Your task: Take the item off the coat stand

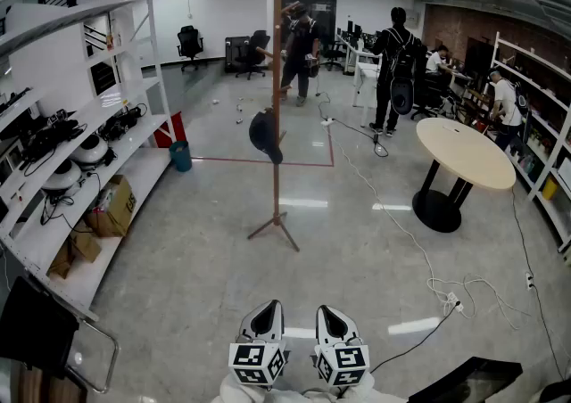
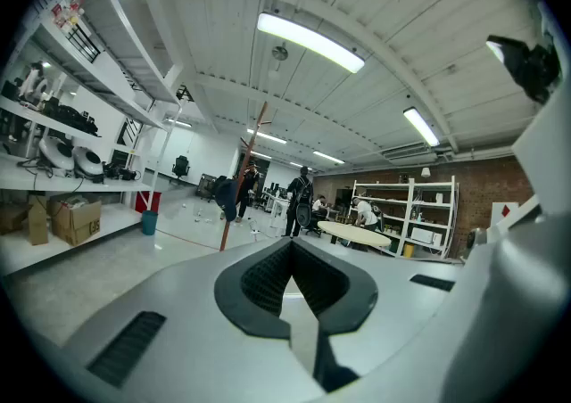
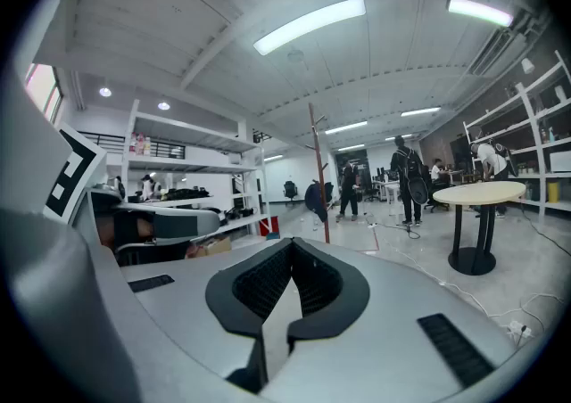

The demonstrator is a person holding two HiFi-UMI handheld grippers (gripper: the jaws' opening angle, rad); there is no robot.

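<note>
A tall, thin brown wooden coat stand (image 1: 277,107) rises at twelve o'clock, well apart from the grippers. A dark, rounded cap-like item (image 1: 265,135) hangs halfway up it, on its nine o'clock side. At six o'clock the left gripper (image 1: 265,310) and right gripper (image 1: 326,314) sit side by side, jaws pressed together, holding nothing. The approach looks barely begun; the next move calls for getting closer and parting one gripper's jaws. Print on a brown cardboard box (image 1: 114,205) at nine o'clock is unreadable.

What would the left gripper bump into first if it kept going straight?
Nothing nearby, it seems: open floor lies ahead of the left gripper. The coat stand and dark cap stand slightly left.
</note>
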